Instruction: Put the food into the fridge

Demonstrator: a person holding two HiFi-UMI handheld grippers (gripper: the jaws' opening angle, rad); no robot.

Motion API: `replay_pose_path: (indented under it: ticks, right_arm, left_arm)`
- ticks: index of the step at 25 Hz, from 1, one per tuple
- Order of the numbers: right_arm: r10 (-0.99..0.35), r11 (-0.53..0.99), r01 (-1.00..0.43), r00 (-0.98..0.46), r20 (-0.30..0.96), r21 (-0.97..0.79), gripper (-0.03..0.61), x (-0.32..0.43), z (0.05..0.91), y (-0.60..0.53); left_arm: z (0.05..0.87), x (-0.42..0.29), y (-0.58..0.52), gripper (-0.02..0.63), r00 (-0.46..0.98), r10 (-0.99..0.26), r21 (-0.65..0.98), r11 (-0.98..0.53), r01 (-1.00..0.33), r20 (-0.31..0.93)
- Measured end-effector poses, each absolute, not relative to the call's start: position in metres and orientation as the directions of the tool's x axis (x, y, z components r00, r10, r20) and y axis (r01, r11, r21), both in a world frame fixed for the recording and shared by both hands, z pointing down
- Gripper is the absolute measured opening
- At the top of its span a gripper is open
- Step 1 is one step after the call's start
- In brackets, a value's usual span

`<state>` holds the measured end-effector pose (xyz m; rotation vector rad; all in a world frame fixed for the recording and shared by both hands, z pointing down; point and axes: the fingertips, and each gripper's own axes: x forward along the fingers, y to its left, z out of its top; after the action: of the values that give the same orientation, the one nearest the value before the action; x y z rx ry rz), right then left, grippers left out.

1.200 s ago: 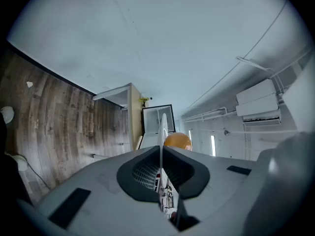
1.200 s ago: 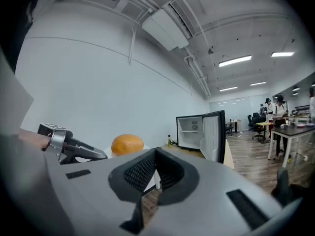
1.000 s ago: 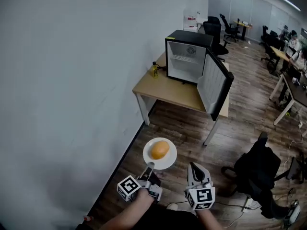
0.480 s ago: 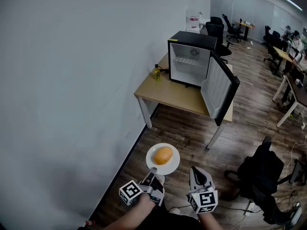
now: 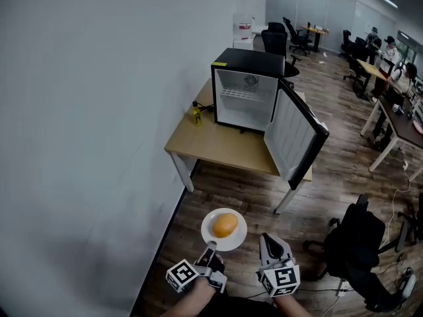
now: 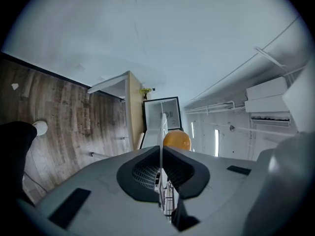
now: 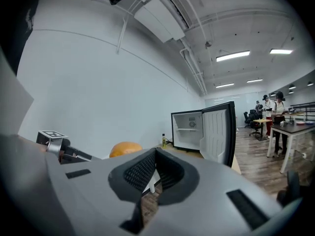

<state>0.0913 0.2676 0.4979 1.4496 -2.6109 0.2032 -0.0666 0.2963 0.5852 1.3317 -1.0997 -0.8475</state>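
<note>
A white plate [image 5: 223,231] carries a round orange food item [image 5: 225,224]. My left gripper [image 5: 210,247] is shut on the plate's near rim and holds it level above the wooden floor. In the left gripper view the plate [image 6: 162,130] shows edge-on between the shut jaws of the left gripper [image 6: 161,167], with the orange food [image 6: 176,140] beyond. My right gripper [image 5: 270,242] hovers just right of the plate, shut and empty. A black mini fridge [image 5: 247,89] stands on a wooden table [image 5: 218,144], its door [image 5: 295,136] swung open and its white inside bare.
A white wall runs along the left. A small yellow bottle [image 5: 196,115] stands on the table left of the fridge. A black office chair [image 5: 357,242] is at my right. Desks, chairs and people [image 5: 396,71] fill the far right of the room.
The fridge and table have shifted left and look slightly larger in the head view. Both grippers and the plate keep their places low in the view.
</note>
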Motion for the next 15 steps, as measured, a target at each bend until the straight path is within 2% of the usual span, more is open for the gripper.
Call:
replay_pose_path:
  ticks: [15]
  right_arm:
    - [-0.875,0.43,-0.903,-0.423,0.237,-0.024,0.06,0.04,0.5,0.117]
  left_arm:
    - [0.582,-0.101,0.138,0.021,0.424,-0.896,0.986,0.081,-0.144,0.135]
